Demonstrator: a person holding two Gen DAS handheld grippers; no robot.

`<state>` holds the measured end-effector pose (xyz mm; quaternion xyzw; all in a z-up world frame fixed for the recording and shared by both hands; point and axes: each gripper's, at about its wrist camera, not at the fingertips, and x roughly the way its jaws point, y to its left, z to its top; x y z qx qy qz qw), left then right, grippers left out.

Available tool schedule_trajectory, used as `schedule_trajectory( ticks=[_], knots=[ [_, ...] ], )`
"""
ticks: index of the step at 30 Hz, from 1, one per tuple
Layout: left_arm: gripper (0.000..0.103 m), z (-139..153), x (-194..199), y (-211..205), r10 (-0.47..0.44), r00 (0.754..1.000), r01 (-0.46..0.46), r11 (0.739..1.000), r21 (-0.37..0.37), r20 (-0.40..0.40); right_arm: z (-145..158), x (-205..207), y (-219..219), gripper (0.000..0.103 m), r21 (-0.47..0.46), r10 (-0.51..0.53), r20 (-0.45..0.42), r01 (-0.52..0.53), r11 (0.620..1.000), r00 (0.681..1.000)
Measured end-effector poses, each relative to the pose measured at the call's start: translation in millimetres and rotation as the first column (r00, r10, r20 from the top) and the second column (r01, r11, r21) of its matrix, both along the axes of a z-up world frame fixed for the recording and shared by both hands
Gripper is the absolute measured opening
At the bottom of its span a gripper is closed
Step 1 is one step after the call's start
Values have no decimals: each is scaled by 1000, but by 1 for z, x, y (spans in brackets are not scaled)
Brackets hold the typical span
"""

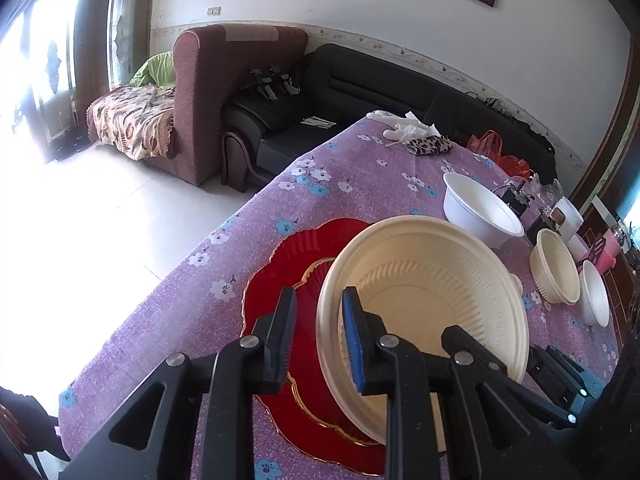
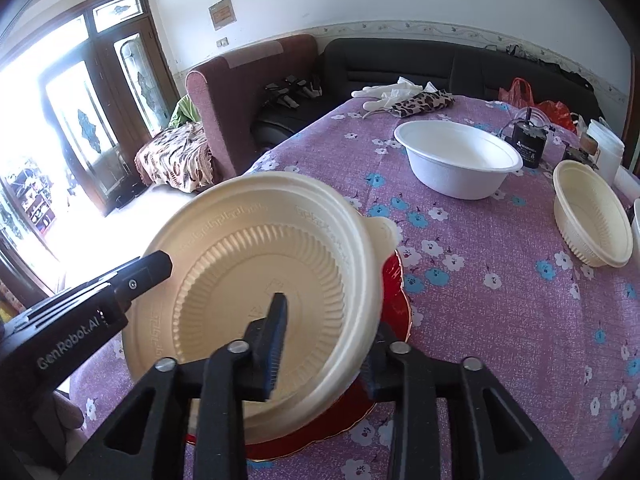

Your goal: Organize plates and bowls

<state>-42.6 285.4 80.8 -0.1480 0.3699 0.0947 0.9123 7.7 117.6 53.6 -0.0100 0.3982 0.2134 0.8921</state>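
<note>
Both grippers are straddling my cream bowl's [image 1: 420, 304] rim: left gripper [image 1: 320, 316] narrow, right gripper [image 2: 324, 340] wider, neither pad pressing. It is sitting on the red plate [image 1: 276, 280].

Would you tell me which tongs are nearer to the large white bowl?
Right. The right tongs straddle the cream bowl's rim on the white bowl's side; the left tongs straddle its opposite rim.

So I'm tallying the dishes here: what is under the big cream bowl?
A red plate with a gold scalloped edge lies on the purple tablecloth under the big cream bowl. The bowl covers the plate's middle, so anything else there is hidden.
</note>
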Motion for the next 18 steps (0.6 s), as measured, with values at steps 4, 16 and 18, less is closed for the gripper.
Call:
schedule_trajectory(
  ticks=[4, 16, 18],
  knots=[
    [23, 8, -9, 5, 13, 999, -12, 1000, -25, 34, 4, -11, 13, 57, -92, 20, 80, -13, 996, 997],
    [39, 31, -37, 18, 38, 992, -33, 999, -43, 117, 21, -28, 16, 67, -154, 26, 173, 1, 988, 985],
    [40, 31, -39, 17, 33, 992, -28, 999, -44, 118, 24, -29, 7, 67, -127, 13, 168, 9, 992, 986]
  ],
)
